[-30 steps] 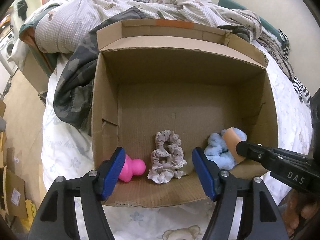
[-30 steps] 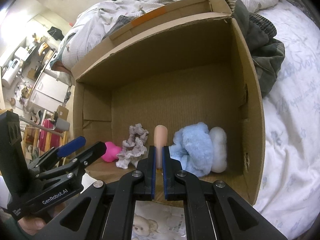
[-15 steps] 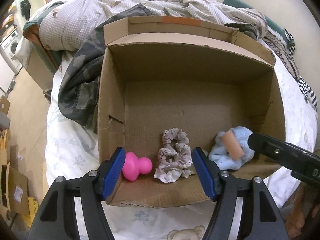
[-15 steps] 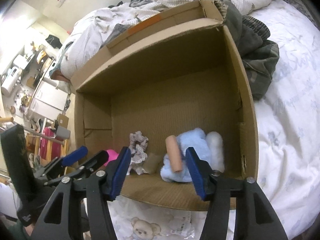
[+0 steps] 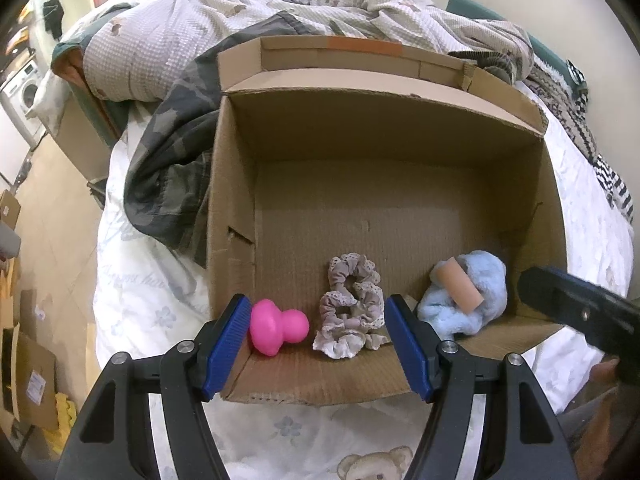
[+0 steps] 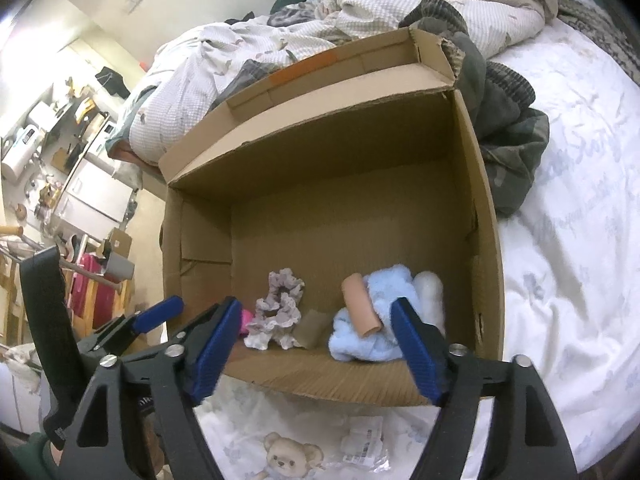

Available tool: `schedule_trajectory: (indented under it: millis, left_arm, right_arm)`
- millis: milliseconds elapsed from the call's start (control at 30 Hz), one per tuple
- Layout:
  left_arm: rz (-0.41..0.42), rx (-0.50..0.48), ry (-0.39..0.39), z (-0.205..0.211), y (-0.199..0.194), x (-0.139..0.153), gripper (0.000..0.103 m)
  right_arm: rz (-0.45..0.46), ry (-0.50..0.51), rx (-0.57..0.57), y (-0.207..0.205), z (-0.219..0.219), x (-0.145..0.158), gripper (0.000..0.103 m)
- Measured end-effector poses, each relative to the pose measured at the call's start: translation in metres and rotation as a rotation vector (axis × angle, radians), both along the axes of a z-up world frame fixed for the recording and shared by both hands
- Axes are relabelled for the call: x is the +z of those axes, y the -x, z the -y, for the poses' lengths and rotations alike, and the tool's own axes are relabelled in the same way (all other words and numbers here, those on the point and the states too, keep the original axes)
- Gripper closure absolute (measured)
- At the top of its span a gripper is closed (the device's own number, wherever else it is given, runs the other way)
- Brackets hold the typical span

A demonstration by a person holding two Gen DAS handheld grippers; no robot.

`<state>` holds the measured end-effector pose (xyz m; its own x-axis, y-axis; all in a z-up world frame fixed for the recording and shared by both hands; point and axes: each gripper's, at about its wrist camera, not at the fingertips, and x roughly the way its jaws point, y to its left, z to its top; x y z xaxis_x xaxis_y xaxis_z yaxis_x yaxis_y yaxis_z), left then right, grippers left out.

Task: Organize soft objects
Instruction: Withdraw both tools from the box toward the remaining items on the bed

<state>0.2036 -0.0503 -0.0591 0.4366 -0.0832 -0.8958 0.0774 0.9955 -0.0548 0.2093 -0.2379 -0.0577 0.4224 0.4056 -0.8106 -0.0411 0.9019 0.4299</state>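
Note:
An open cardboard box (image 5: 380, 128) lies on the bed, also in the right wrist view (image 6: 320, 152). Along its near side lie a pink toy (image 5: 276, 326), a lace scrunchie (image 5: 350, 306) (image 6: 278, 312), a fluffy blue item (image 5: 472, 300) (image 6: 372, 328) with a tan foam roll (image 5: 460, 290) (image 6: 360, 304) resting on it, and a white fluffy item (image 6: 430, 292). My left gripper (image 5: 318, 348) is open and empty at the box's near rim. My right gripper (image 6: 316, 352) is open and empty, just outside the near rim.
Rumpled blankets (image 5: 240, 20) and a camouflage garment (image 5: 168, 168) lie behind and left of the box. The white bedsheet (image 6: 568, 260) spreads to the right. A small plastic packet (image 6: 364, 444) lies on the sheet near the box. Floor and cartons (image 5: 24, 360) are at left.
My right gripper opened and let go of the tan foam roll, which now rests on the blue item. Both grippers have drawn back from the box.

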Motion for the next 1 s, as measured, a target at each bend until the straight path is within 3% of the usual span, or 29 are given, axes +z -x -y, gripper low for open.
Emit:
schedule_trajectory:
  millis: [33, 67, 267, 500, 767, 1000]
  left_arm:
    - [0.003, 0.004, 0.002, -0.001, 0.001, 0.002, 0.037]
    - [0.009, 0.008, 0.0, -0.003, 0.003, 0.004, 0.036]
    - [0.029, 0.007, 0.005, -0.008, 0.017, 0.017, 0.036]
    - [0.075, -0.002, -0.036, -0.008, 0.037, 0.025, 0.037]
    - [0.088, -0.007, -0.032, -0.008, 0.063, 0.021, 0.036]
    - [0.042, 0.023, -0.026, -0.02, 0.077, 0.003, 0.036]
  right_arm:
    - [-0.001, -0.002, -0.001, 0.001, -0.001, 0.0, 0.001]
    - [0.005, -0.004, -0.005, 0.003, -0.001, 0.0, 0.0]
    - [0.065, 0.035, -0.023, 0.016, 0.0, 0.007, 0.0]
    - [0.055, 0.061, -0.04, 0.031, 0.006, 0.008, 0.0]
    - [0.055, 0.08, -0.039, 0.058, 0.01, 0.006, 0.0]
    - [0.023, 0.14, -0.009, 0.078, 0.012, -0.005, 0.0]
